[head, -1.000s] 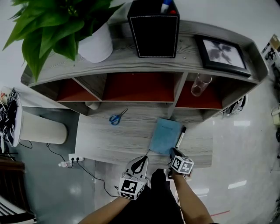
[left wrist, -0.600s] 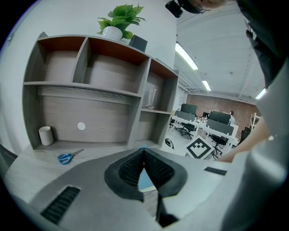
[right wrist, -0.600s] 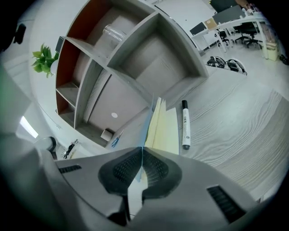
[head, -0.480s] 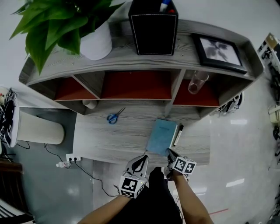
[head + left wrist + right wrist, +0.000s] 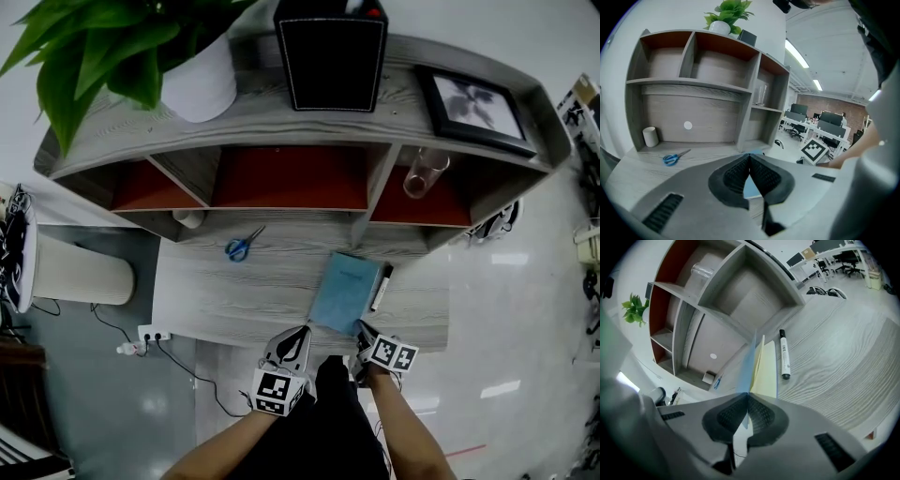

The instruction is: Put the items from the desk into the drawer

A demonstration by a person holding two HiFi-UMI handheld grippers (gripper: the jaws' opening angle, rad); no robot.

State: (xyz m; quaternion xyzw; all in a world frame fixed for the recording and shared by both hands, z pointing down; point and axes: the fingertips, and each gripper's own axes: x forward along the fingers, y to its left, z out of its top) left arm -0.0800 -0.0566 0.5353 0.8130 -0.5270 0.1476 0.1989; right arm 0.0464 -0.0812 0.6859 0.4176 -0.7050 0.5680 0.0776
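Blue notebook [image 5: 345, 292] sits pinched at its edge in right gripper [image 5: 362, 332].

Notebook [image 5: 344, 292] on bench [image 5: 234, 300], right of centre, near the front edge. Marker [image 5: 380, 288] just beside it on the right. Scissors [image 5: 239, 247] further back, left. Cup [image 5: 190, 219] back left, under the shelf [image 5: 281, 131]. Glass [image 5: 419, 173] in the right compartment. On top: plant pot [image 5: 197, 84] left, box [image 5: 330, 61] middle, picture frame [image 5: 473, 105] right.
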